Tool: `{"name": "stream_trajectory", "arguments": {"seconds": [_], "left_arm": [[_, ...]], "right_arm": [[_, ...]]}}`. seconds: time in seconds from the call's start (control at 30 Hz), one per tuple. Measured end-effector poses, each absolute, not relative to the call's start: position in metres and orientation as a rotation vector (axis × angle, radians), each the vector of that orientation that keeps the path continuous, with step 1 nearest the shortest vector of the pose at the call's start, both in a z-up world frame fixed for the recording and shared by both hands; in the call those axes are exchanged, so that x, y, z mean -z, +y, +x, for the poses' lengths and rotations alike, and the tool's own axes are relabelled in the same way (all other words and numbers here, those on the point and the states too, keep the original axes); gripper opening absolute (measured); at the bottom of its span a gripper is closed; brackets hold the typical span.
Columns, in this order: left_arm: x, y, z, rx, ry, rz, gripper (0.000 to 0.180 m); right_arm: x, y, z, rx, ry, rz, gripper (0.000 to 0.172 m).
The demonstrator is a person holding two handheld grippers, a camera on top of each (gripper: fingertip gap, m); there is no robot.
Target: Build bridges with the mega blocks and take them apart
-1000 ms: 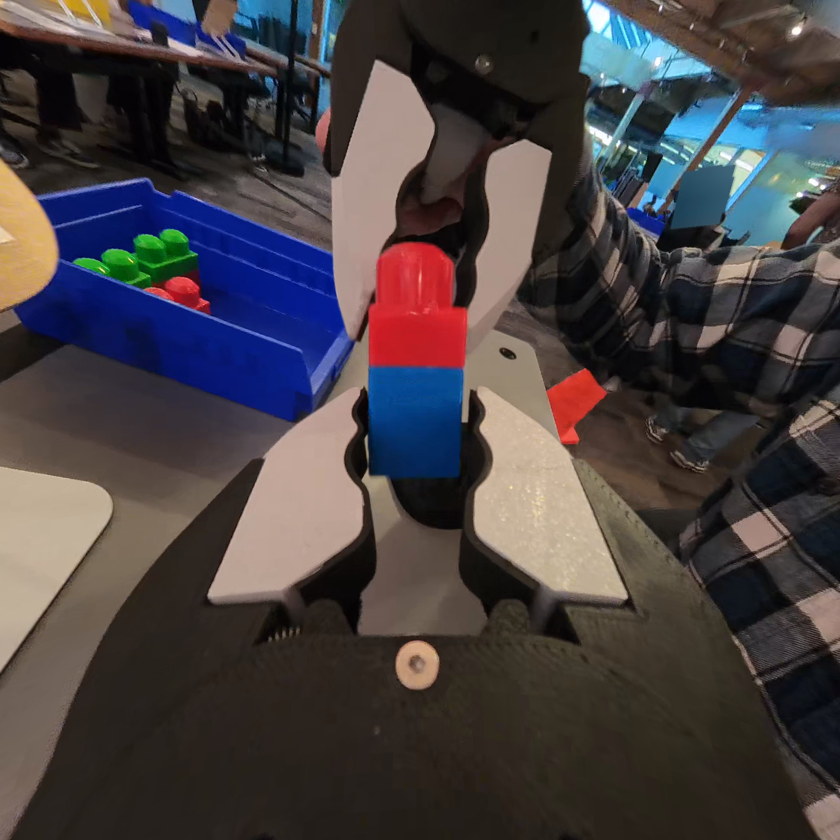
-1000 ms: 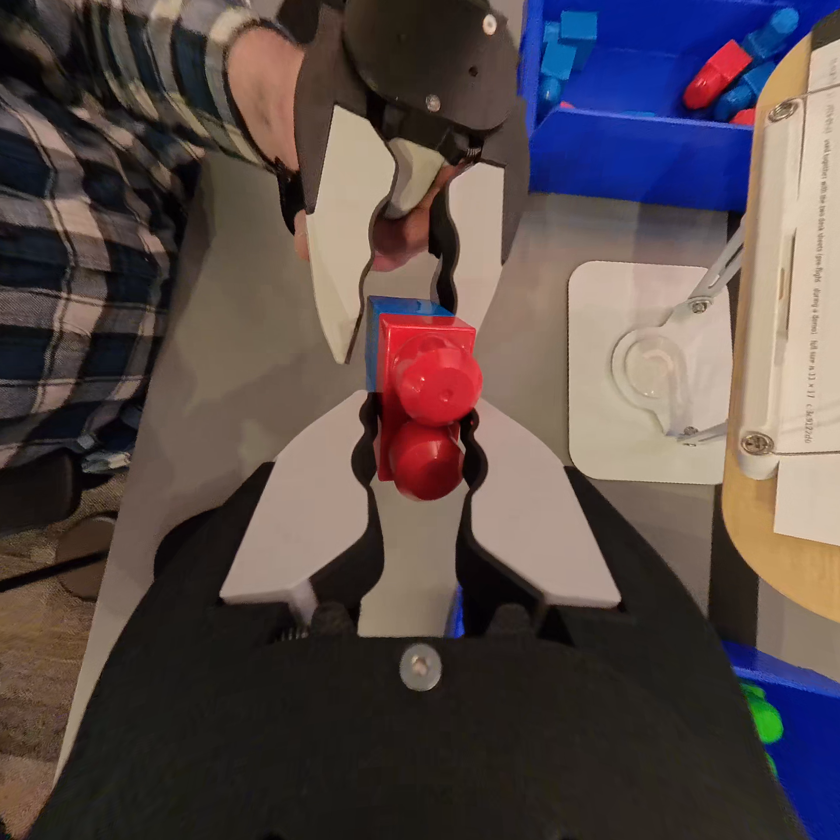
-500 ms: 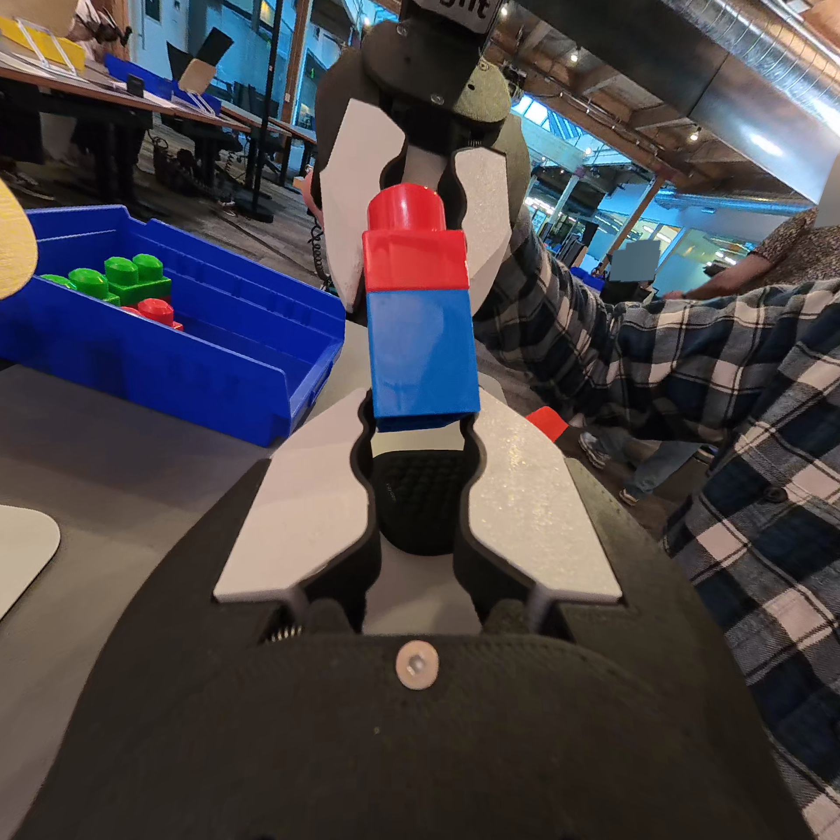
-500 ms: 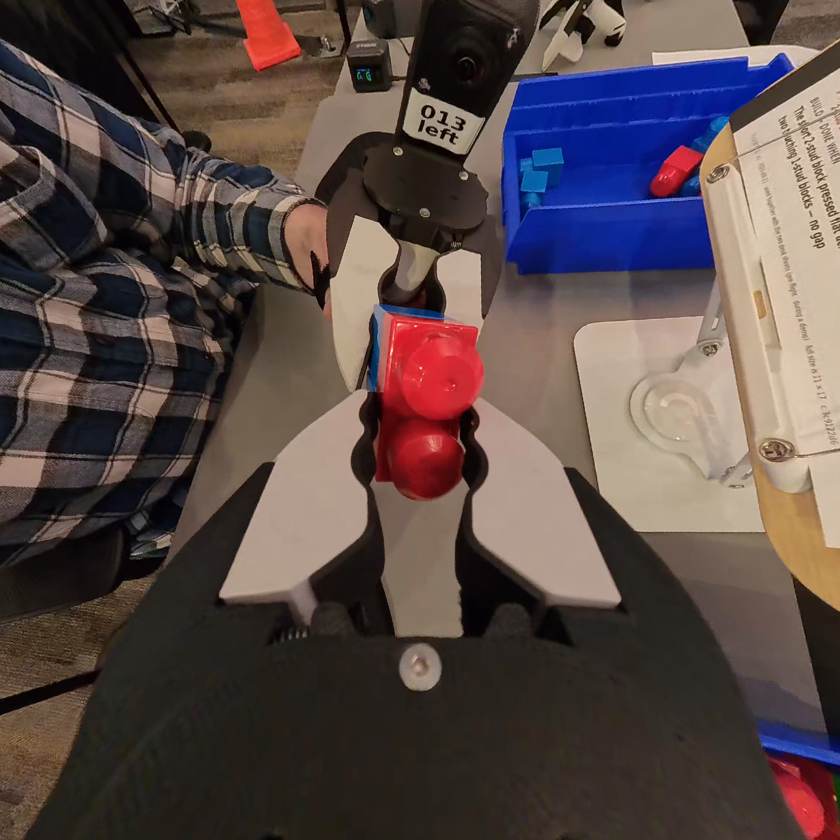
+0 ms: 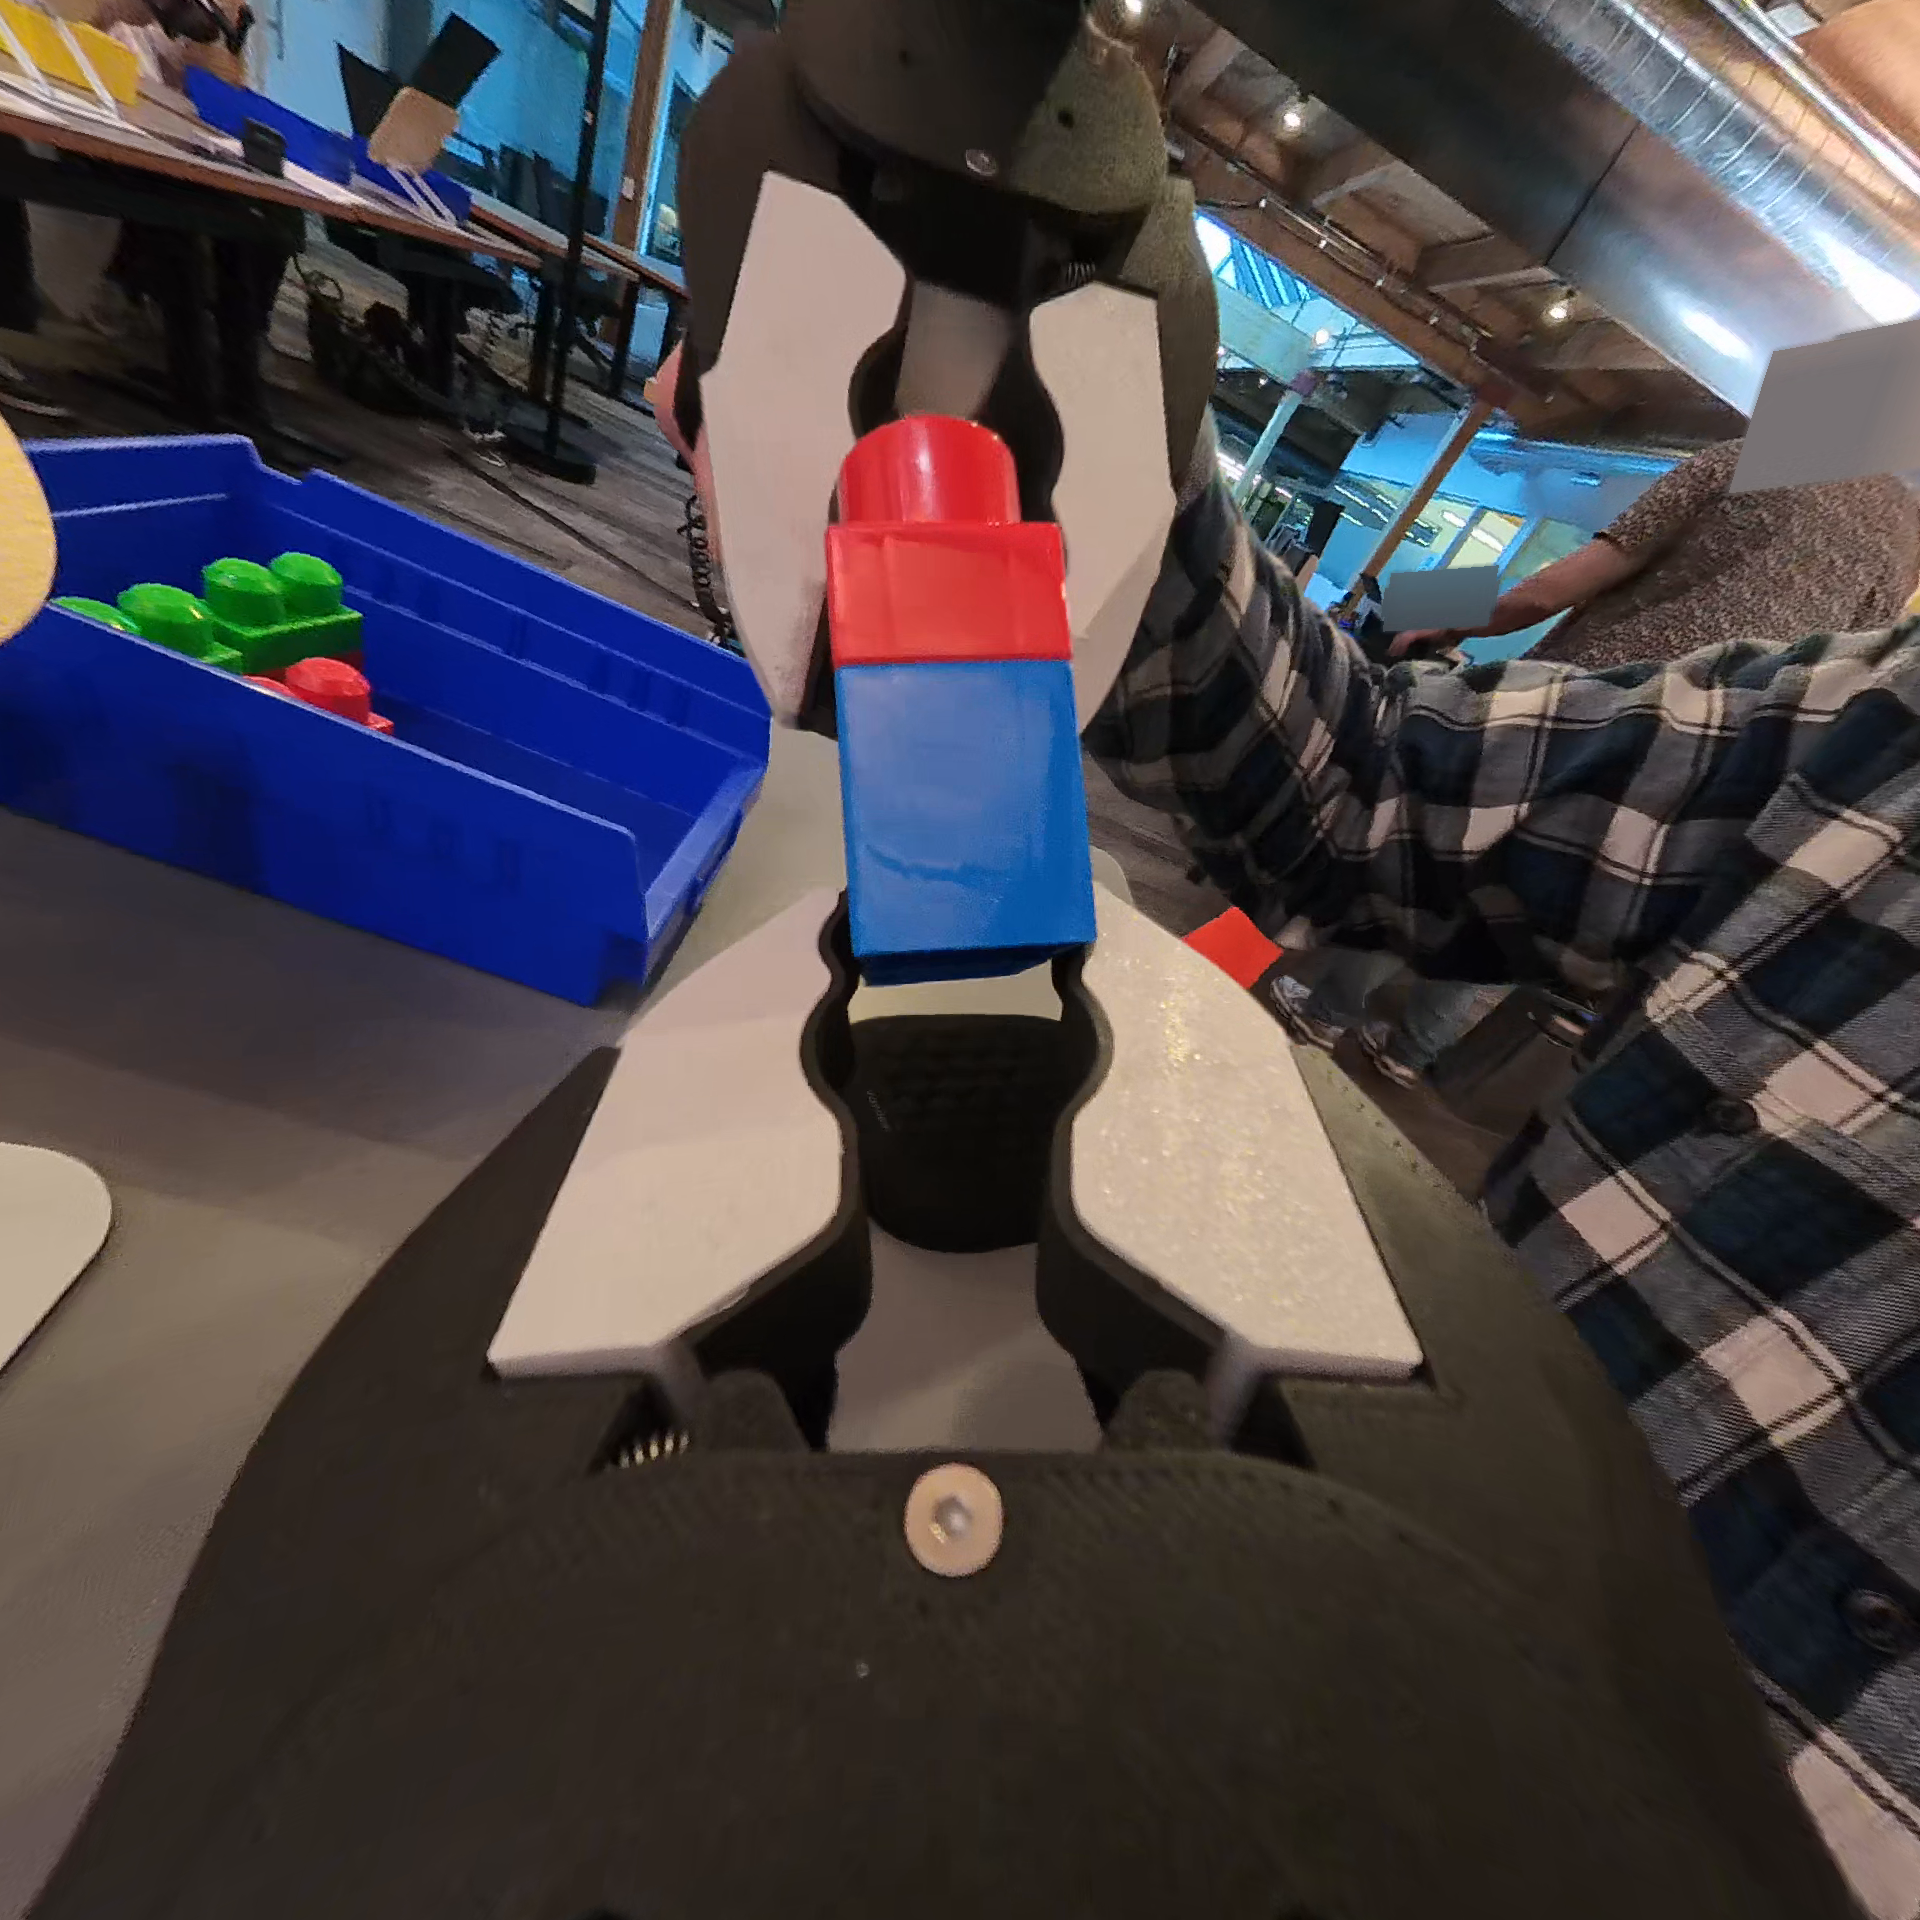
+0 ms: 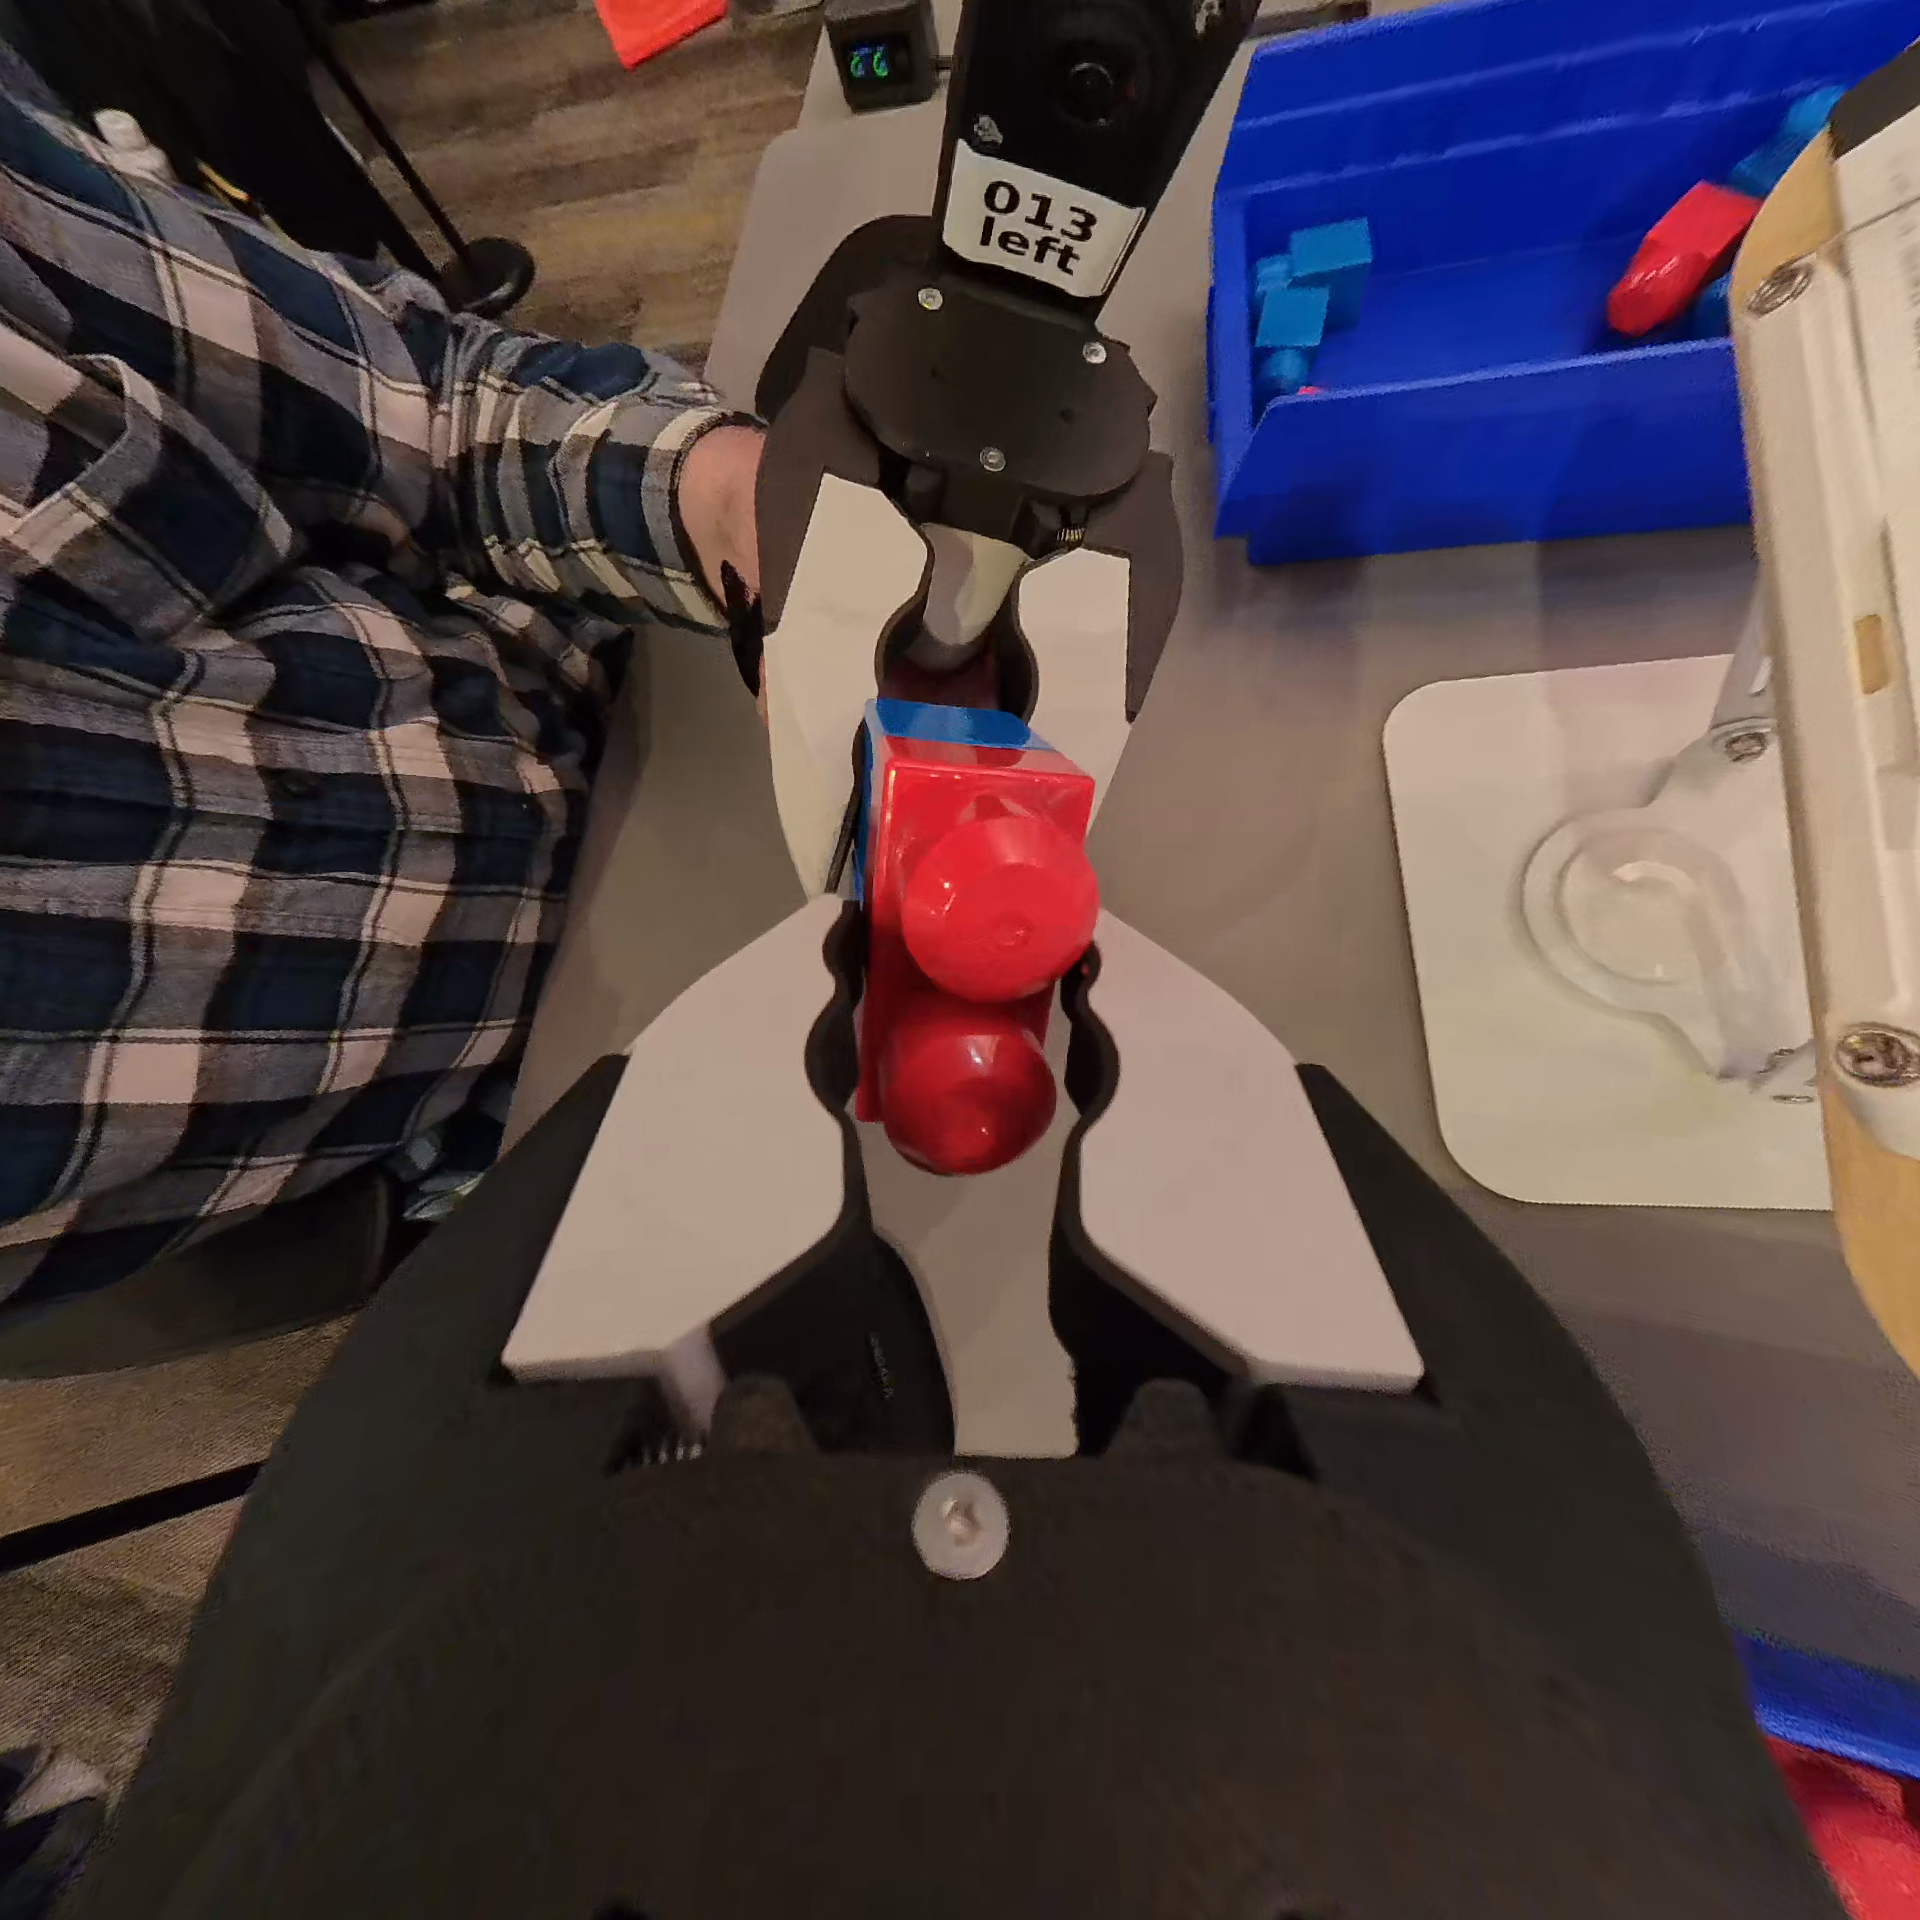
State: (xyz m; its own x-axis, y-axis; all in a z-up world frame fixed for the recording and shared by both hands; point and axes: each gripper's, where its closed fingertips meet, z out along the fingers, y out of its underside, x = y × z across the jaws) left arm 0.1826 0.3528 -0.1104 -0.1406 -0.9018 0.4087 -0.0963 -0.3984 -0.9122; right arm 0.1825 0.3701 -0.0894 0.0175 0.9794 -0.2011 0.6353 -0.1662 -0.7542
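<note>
- While both grippers meet above the table (image 6: 1247,831), the left gripper (image 5: 961,961) clamps the blue block (image 5: 961,810).
- Right gripper (image 6: 961,997) grasps the red block (image 6: 971,935) stacked on it.

- The two-stud block (image 6: 971,935) sat pressed on top of the other block (image 5: 961,810); this stack is the landmark.
- The left hand-held gripper (image 5: 956,961) clamped the stack's lower block.
- The right hand-held gripper (image 6: 961,997) clamped its upper block from the opposite end.
- In the left wrist view, a bin (image 5: 416,862) of loose blocks (image 5: 260,613) stood on the table (image 5: 208,1039) left of the stack.
- In the right wrist view, a second bin (image 6: 1455,457) lay beyond the stack to its right, with a flat pad (image 6: 1507,1091) nearer.
</note>
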Motion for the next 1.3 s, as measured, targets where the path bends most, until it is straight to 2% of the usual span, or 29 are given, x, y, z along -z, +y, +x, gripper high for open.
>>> {"name": "stream_trajectory", "arguments": {"seconds": [0.27, 0.33, 0.47, 0.77, 0.83, 0.9, 0.97, 1.03, 1.17, 1.23, 1.3], "left_arm": [[0.112, 0.358, 0.178, 1.734, 1.045, -1.436, 0.04], [0.114, 0.356, 0.181, 1.75, 1.043, -1.435, 0.047], [0.117, 0.352, 0.193, 1.702, 1.083, -1.436, 0.037], [0.119, 0.349, 0.196, 1.644, 1.118, -1.439, 0.035], [0.118, 0.349, 0.196, 1.665, 1.123, -1.435, 0.035], [0.12, 0.347, 0.198, 1.644, 1.149, -1.434, 0.035], [0.118, 0.345, 0.2, 1.659, 1.14, -1.415, 0.035], [0.118, 0.345, 0.202, 1.648, 1.143, -1.41, 0.035], [0.115, 0.35, 0.201, 1.611, 1.112, -1.395, 0.037], [0.114, 0.35, 0.199, 1.6, 1.128, -1.394, 0.043], [0.119, 0.347, 0.194, 1.572, 1.174, -1.4, 0.025]], "right_arm": [[0.078, 0.381, 0.179, -1.062, -1.555, -1.82, 0.036], [0.079, 0.381, 0.179, -1.096, -1.532, -1.817, 0.036], [0.083, 0.375, 0.174, -1.118, -1.542, -1.808, 0.036], [0.084, 0.372, 0.176, -1.049, -1.582, -1.81, 0.038], [0.08, 0.373, 0.18, -1.053, -1.594, -1.841, 0.052], [0.08, 0.37, 0.182, -1.046, -1.642, -1.868, 0.06], [0.089, 0.366, 0.181, -1.004, -1.723, -1.907, 0.055], [0.097, 0.362, 0.179, -0.997, -1.779, -1.936, 0.039], [0.092, 0.365, 0.179, -0.97, -1.783, -1.901, 0.038], [0.081, 0.371, 0.189, -0.897, -1.775, -1.872, 0.038], [0.065, 0.386, 0.218, -0.745, -1.761, -1.863, 0.037]]}}
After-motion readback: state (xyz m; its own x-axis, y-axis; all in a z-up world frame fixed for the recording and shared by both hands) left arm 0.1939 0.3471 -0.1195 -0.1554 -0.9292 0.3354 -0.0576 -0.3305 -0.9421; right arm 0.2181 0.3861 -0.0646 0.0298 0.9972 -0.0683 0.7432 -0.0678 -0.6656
